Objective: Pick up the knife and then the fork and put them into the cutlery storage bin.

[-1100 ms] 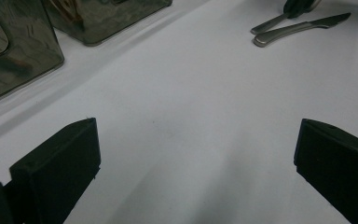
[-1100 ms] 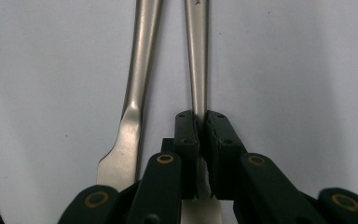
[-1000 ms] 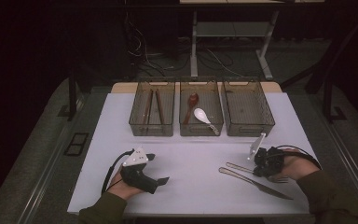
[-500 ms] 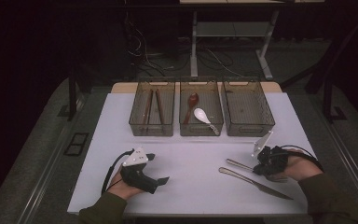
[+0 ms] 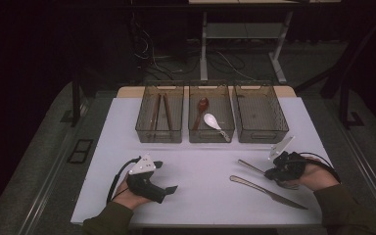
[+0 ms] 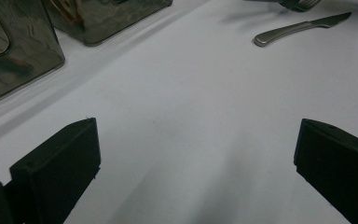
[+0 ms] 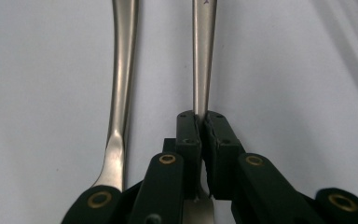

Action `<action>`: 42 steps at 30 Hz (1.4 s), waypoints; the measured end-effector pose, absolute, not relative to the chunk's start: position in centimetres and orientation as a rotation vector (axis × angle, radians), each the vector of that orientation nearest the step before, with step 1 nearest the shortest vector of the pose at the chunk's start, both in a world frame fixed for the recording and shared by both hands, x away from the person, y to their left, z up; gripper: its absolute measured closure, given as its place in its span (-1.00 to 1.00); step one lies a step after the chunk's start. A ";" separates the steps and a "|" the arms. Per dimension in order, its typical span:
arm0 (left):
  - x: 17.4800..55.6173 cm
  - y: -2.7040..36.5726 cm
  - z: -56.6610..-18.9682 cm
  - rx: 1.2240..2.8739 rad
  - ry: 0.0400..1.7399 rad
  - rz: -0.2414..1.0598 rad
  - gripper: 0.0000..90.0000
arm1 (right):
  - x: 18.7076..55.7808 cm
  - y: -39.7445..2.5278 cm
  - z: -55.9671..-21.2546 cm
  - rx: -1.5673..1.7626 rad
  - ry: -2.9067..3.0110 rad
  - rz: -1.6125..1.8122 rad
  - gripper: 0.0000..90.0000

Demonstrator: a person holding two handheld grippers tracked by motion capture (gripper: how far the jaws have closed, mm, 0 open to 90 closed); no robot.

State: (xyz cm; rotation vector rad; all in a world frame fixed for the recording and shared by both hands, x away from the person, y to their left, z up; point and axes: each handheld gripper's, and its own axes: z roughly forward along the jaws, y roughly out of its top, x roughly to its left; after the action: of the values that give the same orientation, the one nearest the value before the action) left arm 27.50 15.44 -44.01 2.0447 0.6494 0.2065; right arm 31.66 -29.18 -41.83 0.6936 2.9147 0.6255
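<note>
The right gripper [image 7: 200, 122] is clenched on the neck of a fork [image 7: 203, 56] that lies on the white table [image 5: 200, 166], just beside a table knife [image 5: 267, 192]. In the right gripper view the jaws pinch the stem edge-on, with the knife [image 7: 121, 84] running parallel at their left.

The step in hand is judged to be lifting the fork for sorting into one of three bins; the right bin [image 5: 259, 113] looks bare. The grip should stay firm and the lift go straight up, so that the tines clear the knife without dragging it.

The left gripper [image 5: 169, 188] rests released on the table, jaws wide apart.

The fork's tines are covered by the gripper, and the handle end is cut off at the frame's top edge.
</note>
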 end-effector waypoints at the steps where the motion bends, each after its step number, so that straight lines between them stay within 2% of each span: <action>1: 27.5 15.4 -44.0 2.044 0.649 0.206 -1.00 | 31.7 -29.3 -41.8 0.696 2.907 0.644 0.87; 42: 27.5 15.6 -44.0 2.045 0.655 0.206 -1.00 | 32.8 -31.2 -41.4 1.193 2.366 1.203 0.87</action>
State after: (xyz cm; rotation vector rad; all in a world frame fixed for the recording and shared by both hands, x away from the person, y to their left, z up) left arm 27.53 15.56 -44.00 2.0446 0.6546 0.2061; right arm 32.80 -31.18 -41.44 1.1933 2.3665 1.2035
